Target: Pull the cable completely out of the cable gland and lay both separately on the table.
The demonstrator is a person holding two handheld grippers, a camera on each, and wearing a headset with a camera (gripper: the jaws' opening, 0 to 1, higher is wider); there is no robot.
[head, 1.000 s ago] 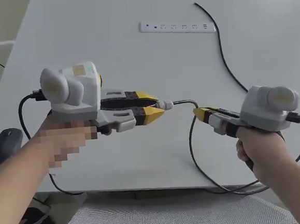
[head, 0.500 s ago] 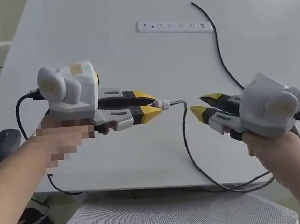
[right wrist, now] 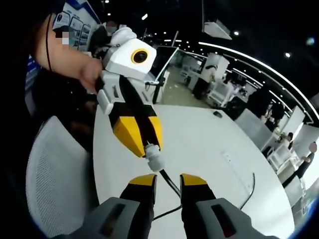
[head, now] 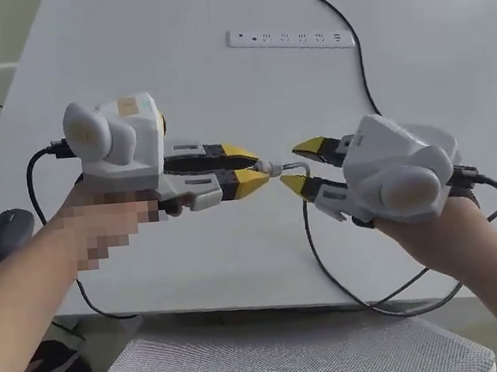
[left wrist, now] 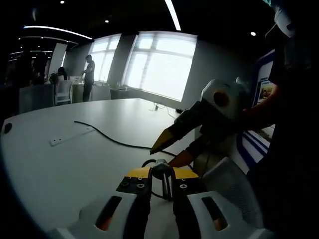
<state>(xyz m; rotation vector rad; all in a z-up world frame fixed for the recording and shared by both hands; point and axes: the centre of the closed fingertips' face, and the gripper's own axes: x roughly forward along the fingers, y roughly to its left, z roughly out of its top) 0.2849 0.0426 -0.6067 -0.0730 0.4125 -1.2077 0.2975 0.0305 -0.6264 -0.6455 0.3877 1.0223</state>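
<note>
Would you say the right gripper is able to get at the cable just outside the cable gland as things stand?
Probably yes. The right gripper has its fingers open on either side of the cable, just past the cable gland that the left gripper clamps; nothing sits between them.

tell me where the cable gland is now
In the head view the cable gland sits mid-frame, pinched by the left gripper, with the open right gripper on its right, straddling the cable.
</note>
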